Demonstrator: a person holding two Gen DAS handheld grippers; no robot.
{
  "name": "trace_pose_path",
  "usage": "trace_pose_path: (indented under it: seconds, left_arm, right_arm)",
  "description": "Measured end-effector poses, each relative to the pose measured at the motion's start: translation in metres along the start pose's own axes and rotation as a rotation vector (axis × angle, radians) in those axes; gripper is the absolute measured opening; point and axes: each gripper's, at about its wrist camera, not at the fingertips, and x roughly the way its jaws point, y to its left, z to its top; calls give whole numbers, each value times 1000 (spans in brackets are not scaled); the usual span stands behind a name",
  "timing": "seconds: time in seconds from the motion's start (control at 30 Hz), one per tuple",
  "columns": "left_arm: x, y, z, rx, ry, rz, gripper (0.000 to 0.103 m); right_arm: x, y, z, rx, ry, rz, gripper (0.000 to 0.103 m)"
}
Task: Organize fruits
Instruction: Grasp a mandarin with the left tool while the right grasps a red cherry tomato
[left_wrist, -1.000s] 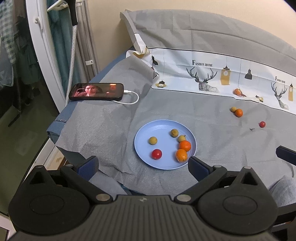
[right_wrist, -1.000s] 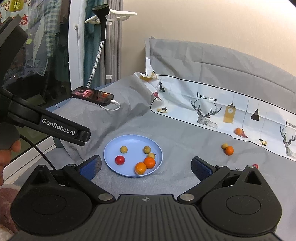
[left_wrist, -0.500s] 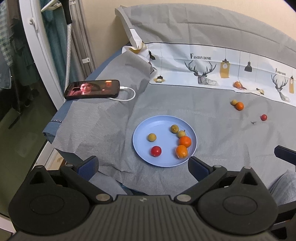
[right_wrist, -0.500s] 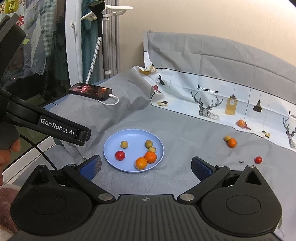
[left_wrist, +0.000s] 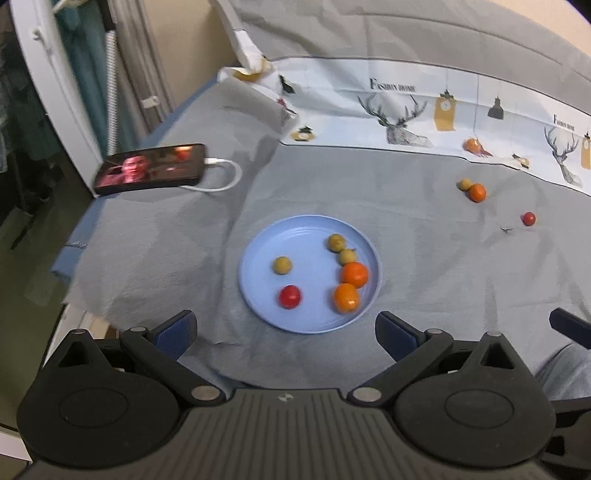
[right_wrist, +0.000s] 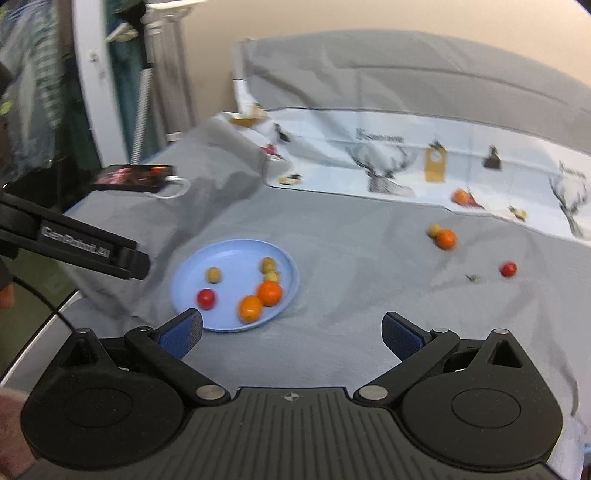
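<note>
A light blue plate (left_wrist: 266, 254) (right_wrist: 192, 273) lies on the grey cloth and holds two oranges (left_wrist: 354, 275), a red tomato (left_wrist: 290, 296) and three small yellow-green fruits (left_wrist: 282, 265). To its right on the cloth lie an orange (left_wrist: 477, 192) (right_wrist: 446, 239) touching a small yellow-green fruit (left_wrist: 464, 184), and a red tomato (left_wrist: 528, 218) (right_wrist: 508, 269). My left gripper (left_wrist: 286, 334) is open and empty, just short of the plate's near edge. My right gripper (right_wrist: 291, 334) is open and empty, near the plate's near right edge.
A phone (left_wrist: 151, 168) with a lit screen and a white cable lies at the cloth's far left edge. A white printed cloth (left_wrist: 424, 107) runs along the back, with an orange shape (left_wrist: 472, 144) on it. The bed edge drops off at left.
Both grippers have moved forward and closer to the cloth; the plate and loose fruits look larger. The right view has swung right and is blurred. No fruit has moved.
</note>
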Motion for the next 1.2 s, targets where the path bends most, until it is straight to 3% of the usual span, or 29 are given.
trace_pose_path:
  seconds: [0.3,0.57,0.77,0.9,1.07,1.2]
  left_arm:
    - [60,-84,78,12,74,-118,103]
    - [162,-206,139,73,95,-169,103]
    - [241,-293,169,129,105,-222,103]
    - [290,-331,181,121,131,-236,103]
    - [339,-355,194,93,209,-178,103]
    - [353,-350,197,24,261,-165,102]
  right_arm:
    - [45,-111,3,225,-19,-270,102]
    - [143,-245,18,396,-66,-494,102]
    - [229,-313,26,390,-55,-510,102]
    - [271,-335,18,327,-13,-507,102]
    - [277,-335,12,303,-27,-524,102]
    - [277,-333,13,300,-22,-534,102]
